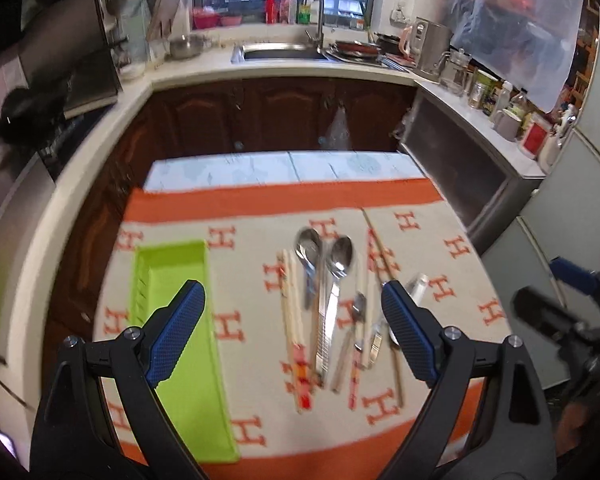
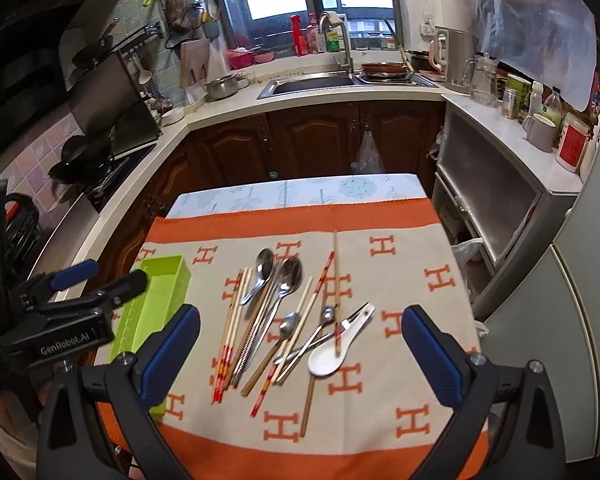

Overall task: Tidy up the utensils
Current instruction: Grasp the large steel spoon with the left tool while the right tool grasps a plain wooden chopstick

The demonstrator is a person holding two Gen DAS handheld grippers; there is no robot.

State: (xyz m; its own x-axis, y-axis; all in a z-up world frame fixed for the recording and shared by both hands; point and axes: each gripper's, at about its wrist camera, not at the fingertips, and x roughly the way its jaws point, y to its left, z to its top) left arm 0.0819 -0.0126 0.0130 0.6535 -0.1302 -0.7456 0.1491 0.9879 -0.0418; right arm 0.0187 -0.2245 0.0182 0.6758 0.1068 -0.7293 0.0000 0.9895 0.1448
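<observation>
Right wrist view: the right gripper [image 2: 300, 354] is held wide and empty above the heap, and nothing is gripped. The utensils lie loose on the orange-bordered cloth [image 2: 380, 432]: metal spoons [image 2: 288, 276] at twelve o'clock of the pile, chopsticks [image 2: 230, 332] at nine, a white ceramic spoon [image 2: 328, 358] at four. The green tray [image 2: 162, 276] sits at nine o'clock of the heap, apart from it, and is seen empty from the left wrist. The left gripper [image 1: 294, 334] is likewise spread wide, holding nothing. Sorting is judged not yet begun; every piece remains to be moved.
</observation>
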